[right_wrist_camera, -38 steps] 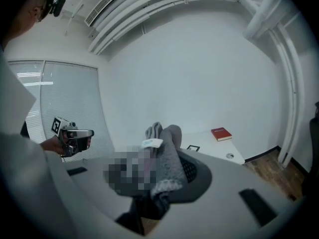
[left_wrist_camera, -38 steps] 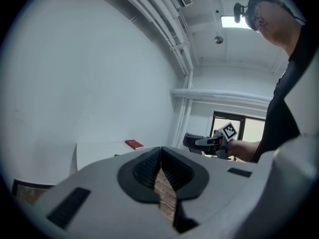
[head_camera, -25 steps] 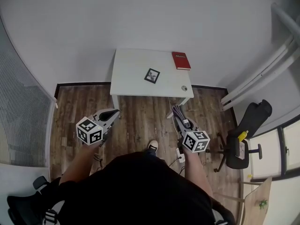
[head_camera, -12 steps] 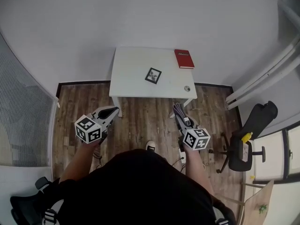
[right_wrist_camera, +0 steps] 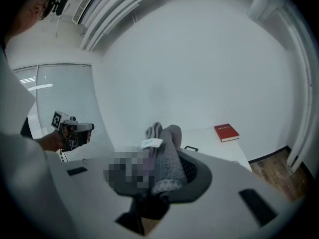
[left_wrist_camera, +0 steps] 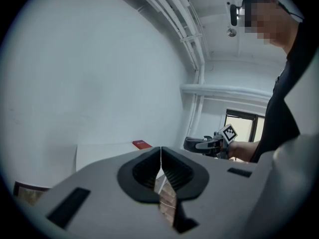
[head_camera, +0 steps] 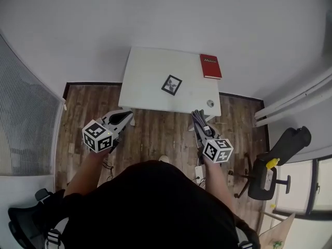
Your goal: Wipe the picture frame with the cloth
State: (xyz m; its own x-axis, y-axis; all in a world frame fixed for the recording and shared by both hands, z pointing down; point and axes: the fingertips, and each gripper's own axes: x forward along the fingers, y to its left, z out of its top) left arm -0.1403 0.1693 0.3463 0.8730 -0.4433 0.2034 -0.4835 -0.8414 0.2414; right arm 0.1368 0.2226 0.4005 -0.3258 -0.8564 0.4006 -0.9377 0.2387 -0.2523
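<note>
The wiping has not begun: the white table [head_camera: 147, 74] stands against the far wall, and the person is short of it on the wooden floor [head_camera: 155, 134], with both grippers held out in front at the table's near edge but over none of its top. The left gripper [head_camera: 126, 118] is at the near left corner with its jaws pressed together on nothing, so it seems ready only to steady something later. The right gripper [head_camera: 196, 118] is at the near right side with its jaws clamped on the folded grey cloth [right_wrist_camera: 168, 156], which sticks up out of them with a small white label showing. So the cloth is in hand, and what is left appears to be the whole job: reaching the table, bringing the cloth down on the picture frame [head_camera: 171, 84] and rubbing it over. The frame lies flat and untouched near the middle of the table, with a red book [head_camera: 210, 66] at the far right corner and a small round thing [head_camera: 210, 103] near the right front edge. Against the earlier head views, the table sits lower and closer, both grippers have moved forward toward it, and the shoe seen between them is now almost hidden.
</note>
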